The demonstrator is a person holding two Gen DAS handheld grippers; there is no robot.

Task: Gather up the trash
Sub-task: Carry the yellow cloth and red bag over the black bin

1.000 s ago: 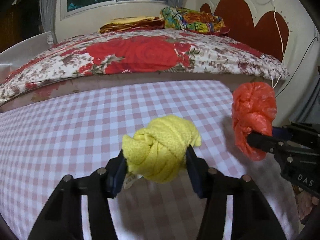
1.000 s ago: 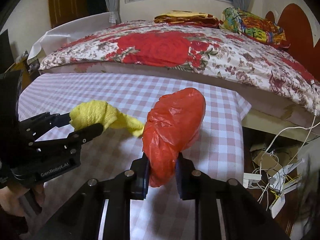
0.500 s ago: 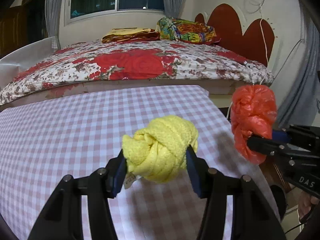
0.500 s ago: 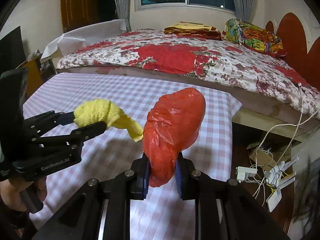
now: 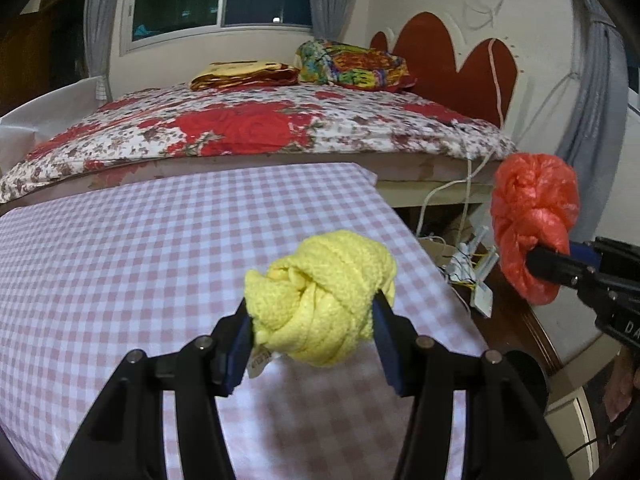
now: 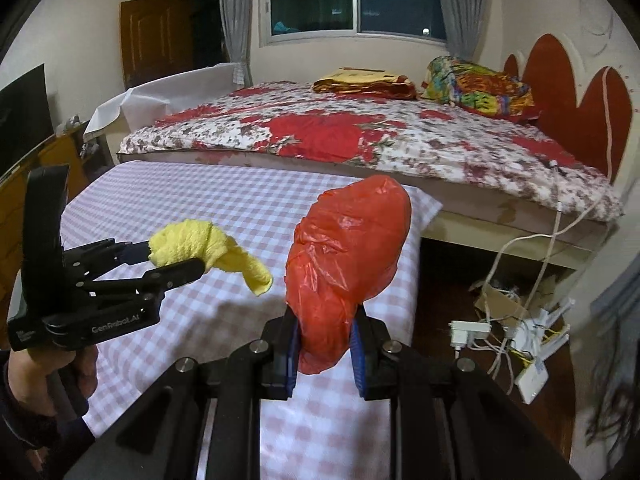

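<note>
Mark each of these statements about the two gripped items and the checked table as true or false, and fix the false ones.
1. The left hand-held gripper clamps a knotted yellow cloth. True.
2. The right hand-held gripper is open. False: it is shut on a red plastic bag.
3. The yellow cloth lies on the checked tablecloth. False: it is held above it.
4. A floral bedspread covers the bed behind the table. True.

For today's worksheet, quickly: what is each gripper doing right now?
Left gripper: closed on the knotted yellow cloth.
Right gripper: closed on the red plastic bag.
</note>
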